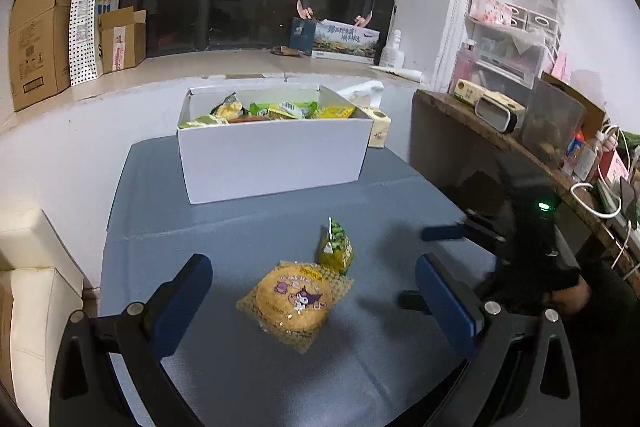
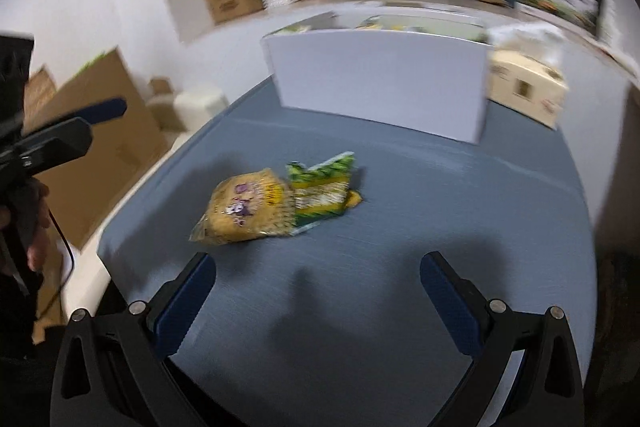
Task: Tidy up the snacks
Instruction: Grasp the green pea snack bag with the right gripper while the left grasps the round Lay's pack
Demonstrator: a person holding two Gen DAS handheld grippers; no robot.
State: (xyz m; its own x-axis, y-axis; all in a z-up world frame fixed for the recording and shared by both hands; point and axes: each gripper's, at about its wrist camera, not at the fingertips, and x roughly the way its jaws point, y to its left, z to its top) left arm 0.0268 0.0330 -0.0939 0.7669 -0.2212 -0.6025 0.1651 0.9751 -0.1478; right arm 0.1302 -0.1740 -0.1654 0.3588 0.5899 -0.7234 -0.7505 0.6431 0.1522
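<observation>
A white box [image 1: 276,155] already holding snack packets stands at the far end of the blue table [image 1: 248,367]. Nearer than the box lie a yellow packet [image 1: 294,301] and a green packet [image 1: 336,247], touching each other. Both the left gripper [image 1: 314,291] and the right gripper [image 2: 318,287] hover spread wide over the table on the near side of the packets, holding nothing.
</observation>
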